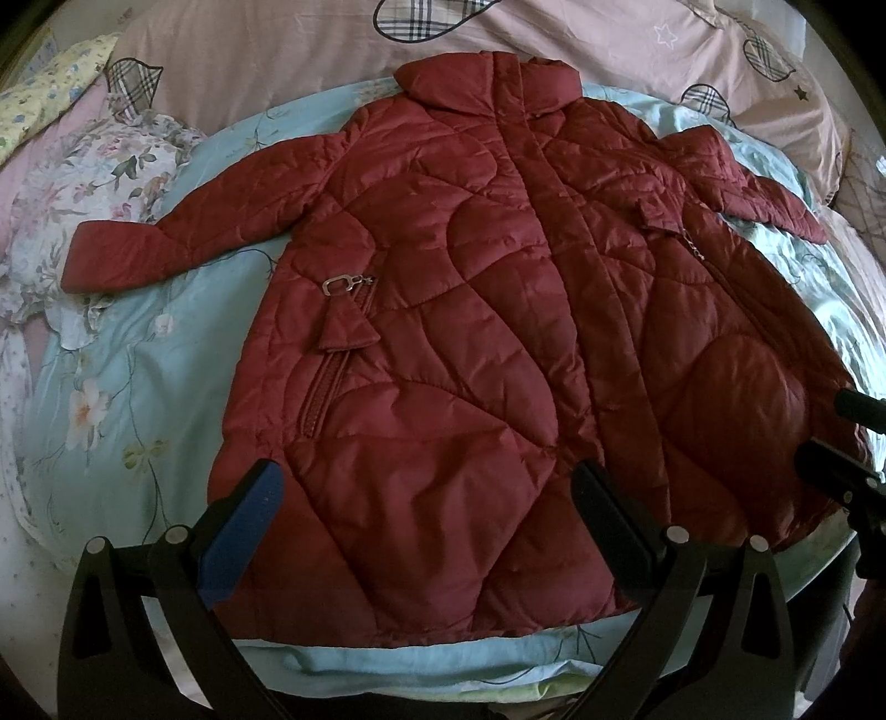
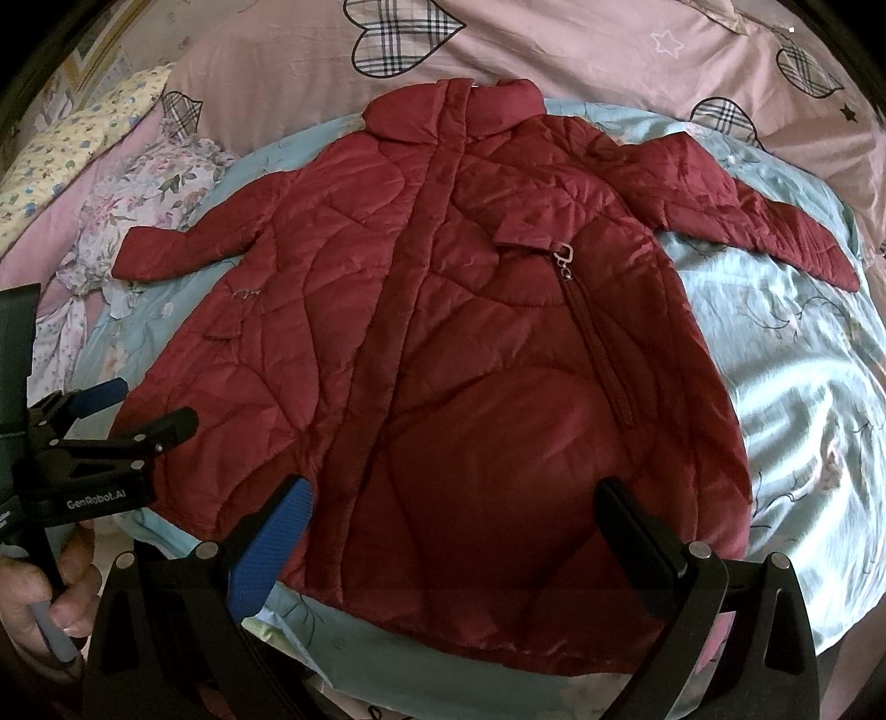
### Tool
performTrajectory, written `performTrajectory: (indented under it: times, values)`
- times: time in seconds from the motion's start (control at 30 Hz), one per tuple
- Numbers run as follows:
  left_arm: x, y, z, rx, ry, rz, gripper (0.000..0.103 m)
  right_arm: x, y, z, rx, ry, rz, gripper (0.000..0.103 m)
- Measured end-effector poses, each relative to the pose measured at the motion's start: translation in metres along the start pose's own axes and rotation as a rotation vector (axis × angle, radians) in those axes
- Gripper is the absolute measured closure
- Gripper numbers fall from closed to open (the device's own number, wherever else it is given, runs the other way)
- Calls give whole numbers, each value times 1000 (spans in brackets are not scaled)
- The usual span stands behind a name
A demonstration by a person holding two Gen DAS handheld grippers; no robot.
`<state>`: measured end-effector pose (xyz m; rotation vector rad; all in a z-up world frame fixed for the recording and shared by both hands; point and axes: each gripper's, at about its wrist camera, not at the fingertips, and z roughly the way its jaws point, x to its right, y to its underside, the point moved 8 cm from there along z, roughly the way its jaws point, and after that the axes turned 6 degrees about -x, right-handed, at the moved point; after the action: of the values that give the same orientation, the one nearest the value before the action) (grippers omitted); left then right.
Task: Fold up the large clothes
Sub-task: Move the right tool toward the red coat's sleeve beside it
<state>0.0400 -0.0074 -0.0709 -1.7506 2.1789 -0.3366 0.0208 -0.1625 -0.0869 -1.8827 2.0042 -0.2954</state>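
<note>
A dark red quilted coat [image 1: 470, 310] [image 2: 443, 343] lies flat and face up on a light blue floral sheet, collar at the far side, both sleeves spread out sideways. My left gripper [image 1: 426, 498] hovers open above the coat's lower left part near the hem, nothing between its fingers. My right gripper [image 2: 448, 509] hangs open over the lower right part of the coat, also holding nothing. In the right wrist view the left gripper [image 2: 138, 404] shows at the left edge, held by a hand [image 2: 50, 587]. The right gripper's tips [image 1: 847, 437] show at the right edge of the left wrist view.
The blue floral sheet [image 1: 111, 399] [image 2: 803, 387] covers the bed around the coat. A pink quilt with plaid hearts [image 1: 277, 61] [image 2: 554, 50] lies behind the collar. A crumpled floral cloth [image 1: 83, 183] sits by the left sleeve, near a yellow patterned pillow [image 2: 72, 149].
</note>
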Motion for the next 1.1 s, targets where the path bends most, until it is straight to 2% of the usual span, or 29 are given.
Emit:
performTrajectory:
  times: [0.47,0.6,0.7,0.73,0.93,1.1]
  values:
    - [1,-7,8,-12,14,4,0,1,-8,1,20,2,-1,1]
    - [1,-5,13,-69,61,-8,0,8,-12,0,9,-20,30,1]
    - [0,-7,14,-69,81,-15,0,15,-16,-4,31,-28,53,1]
    - [-1,-10,14,-41,66,-14,0,16,-17,-5,39,-37,63,1]
    - [-7,-19,19,-37,50,-21,0,31,-30,-10,75,-60,108,1]
    - [-11,-30,24,-30,46,-31,0,54,-42,-15,139,-43,138,1]
